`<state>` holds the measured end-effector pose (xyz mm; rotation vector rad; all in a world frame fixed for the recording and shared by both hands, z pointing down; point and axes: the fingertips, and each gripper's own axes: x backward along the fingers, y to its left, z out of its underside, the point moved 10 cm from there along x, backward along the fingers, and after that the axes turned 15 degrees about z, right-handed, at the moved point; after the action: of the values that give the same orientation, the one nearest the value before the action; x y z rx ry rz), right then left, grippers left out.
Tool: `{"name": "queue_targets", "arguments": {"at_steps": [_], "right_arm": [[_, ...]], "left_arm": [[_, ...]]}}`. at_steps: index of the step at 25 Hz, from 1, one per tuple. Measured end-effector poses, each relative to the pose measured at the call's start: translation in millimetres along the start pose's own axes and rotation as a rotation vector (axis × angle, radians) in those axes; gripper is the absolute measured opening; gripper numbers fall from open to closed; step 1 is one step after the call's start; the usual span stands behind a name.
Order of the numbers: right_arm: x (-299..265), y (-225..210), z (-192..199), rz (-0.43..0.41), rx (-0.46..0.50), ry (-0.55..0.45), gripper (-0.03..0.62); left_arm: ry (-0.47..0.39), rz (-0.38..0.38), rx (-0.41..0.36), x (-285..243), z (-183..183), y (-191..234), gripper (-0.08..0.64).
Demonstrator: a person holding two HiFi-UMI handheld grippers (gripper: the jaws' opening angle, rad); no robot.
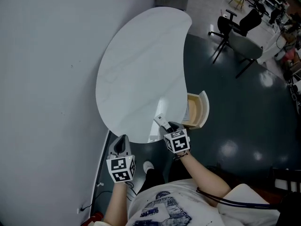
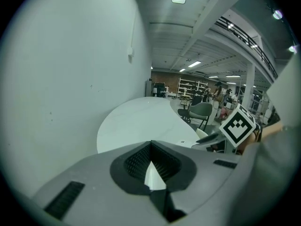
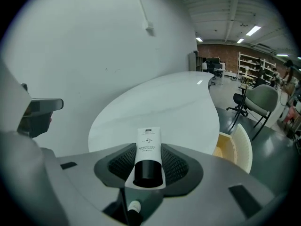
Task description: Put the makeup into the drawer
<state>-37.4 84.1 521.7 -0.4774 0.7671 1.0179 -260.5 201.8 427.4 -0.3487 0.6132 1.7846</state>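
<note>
R gripper (image 1: pixel 164 125) angled down at white kidney-shaped tabletop's (image 1: pixel 141 65) near edge, clamping white black-capped makeup tube (image 3: pixel 148 149). L gripper (image 2: pixel 150 147) closed, empty. L gripper view misses open wooden drawer (image 1: pixel 197 109) at right edge.

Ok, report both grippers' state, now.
Left gripper: closed, empty.
Right gripper: closed on the makeup tube.

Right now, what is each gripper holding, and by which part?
The right gripper grips a white makeup tube by its black-capped end; the left gripper holds nothing.
</note>
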Motion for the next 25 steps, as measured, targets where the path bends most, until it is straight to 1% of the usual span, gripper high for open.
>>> {"name": "queue_targets", "arguments": {"at_steps": [6, 11, 18, 25], "right_arm": [[21.9, 1.5, -1.4, 0.034, -0.095, -0.054, 0.178], [45.5, -15.9, -7.6, 0.059, -0.140, -0.104, 0.178], [67.1, -69.4, -13.0, 0.091, -0.178, -0.146, 0.178], [68.4, -147.4, -11.7, 0.102, -0.201, -0.151, 0.178]], "left_arm": [[0.008, 0.041, -0.051, 9.4, -2.7, 1.3, 0.048], [0.006, 0.074, -0.086, 2.4, -12.9, -13.3, 0.048], [-0.004, 0.124, -0.113, -34.2, -28.8, -54.1, 0.048], [-0.006, 0.144, -0.124, -90.7, -45.0, -107.8, 0.048]]}}
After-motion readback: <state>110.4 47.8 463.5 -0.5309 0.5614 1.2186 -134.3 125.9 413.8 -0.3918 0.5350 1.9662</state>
